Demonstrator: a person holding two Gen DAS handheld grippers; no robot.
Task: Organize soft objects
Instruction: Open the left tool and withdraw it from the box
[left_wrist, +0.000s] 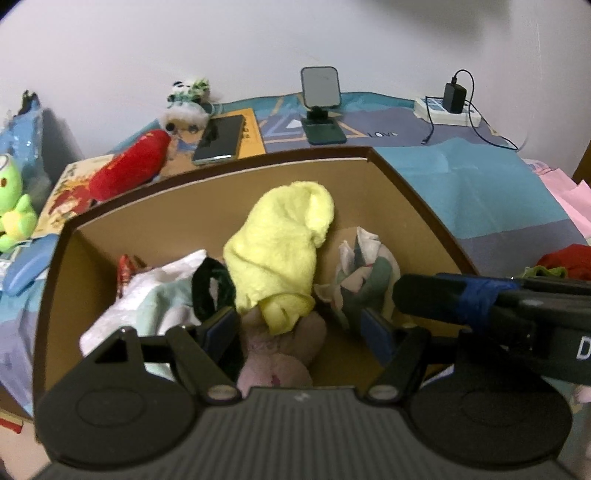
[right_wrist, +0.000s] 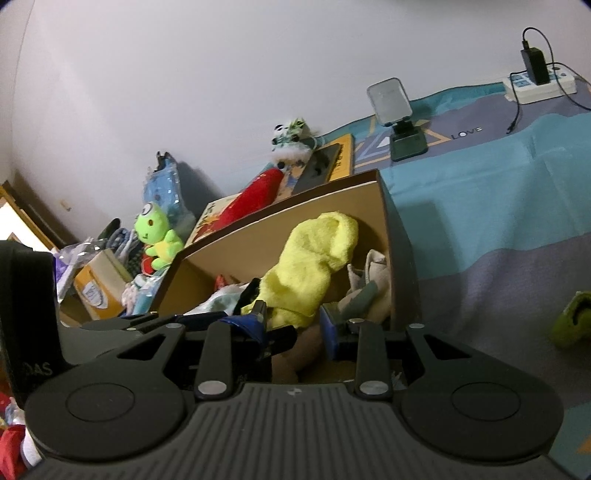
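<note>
An open cardboard box (left_wrist: 406, 184) sits on the blue bedspread. Inside, a yellow towel (left_wrist: 280, 236) is draped over a pink plush (left_wrist: 280, 350). Beside them lie a white and teal cloth (left_wrist: 147, 295), a dark green scrunchie (left_wrist: 210, 284) and a patterned cloth (left_wrist: 362, 266). My left gripper (left_wrist: 299, 330) hangs open above the plush, its pads clear of the towel's lower end. My right gripper (left_wrist: 399, 291) reaches in from the right over the box's near corner. In the right wrist view the right gripper (right_wrist: 293, 325) has its jaws a little apart with nothing pinched; the towel (right_wrist: 317, 254) lies beyond them.
Left of the box lie a red plush (left_wrist: 129, 170), a green frog plush (left_wrist: 14, 218) and a picture book. Behind it are a phone (left_wrist: 221, 140), a phone stand (left_wrist: 321, 103) and a power strip (left_wrist: 447, 107). A green soft thing (right_wrist: 572, 321) lies on the bedspread to the right.
</note>
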